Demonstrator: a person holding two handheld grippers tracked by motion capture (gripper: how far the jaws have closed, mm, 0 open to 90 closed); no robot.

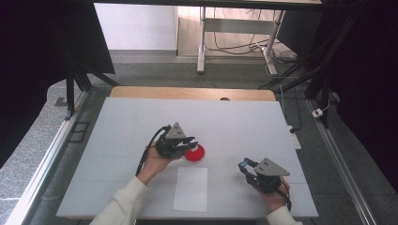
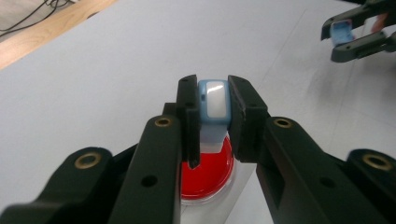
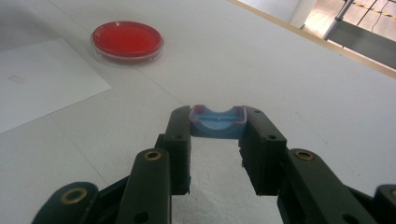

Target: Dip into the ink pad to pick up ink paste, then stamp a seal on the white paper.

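With our left gripper (image 2: 214, 105) clenched on a small blue-and-white block (image 2: 215, 100) just above the red petri dish (image 2: 208, 172) and our right gripper (image 3: 217, 126) grasping a blue cap (image 3: 217, 122) well to its side, we risk either piece slipping and knocking that dish.

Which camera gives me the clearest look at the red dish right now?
The right gripper view: the red dish lies whole and unblocked on the table beside the white sheet. In the high view it is small and partly covered by the left gripper. In the left gripper view it sits mostly behind the jaws.
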